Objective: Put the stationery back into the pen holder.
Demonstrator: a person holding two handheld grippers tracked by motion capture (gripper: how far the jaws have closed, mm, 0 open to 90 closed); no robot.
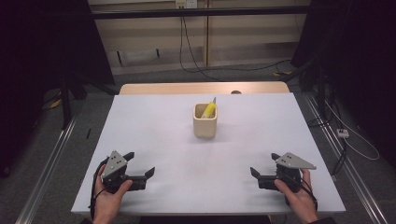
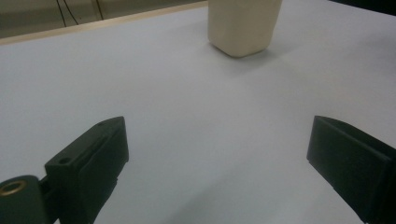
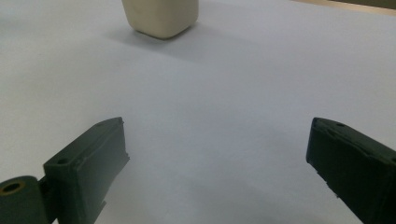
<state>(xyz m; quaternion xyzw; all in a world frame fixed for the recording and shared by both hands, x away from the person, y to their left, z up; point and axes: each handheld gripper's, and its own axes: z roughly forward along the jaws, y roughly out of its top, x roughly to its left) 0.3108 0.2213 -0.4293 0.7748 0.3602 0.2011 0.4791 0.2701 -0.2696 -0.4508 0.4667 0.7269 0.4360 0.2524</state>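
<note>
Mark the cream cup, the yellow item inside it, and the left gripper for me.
cream cup (image 1: 205, 127): high view, front wall.
yellow item (image 1: 208, 110): high view, its part above the rim.
left gripper (image 1: 139, 164): high view, midway between its open fingertips.

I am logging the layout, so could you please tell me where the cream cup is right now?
In the high view the cream cup stands upright at the middle of the white table, toward its far edge, a yellow item inside.
</note>
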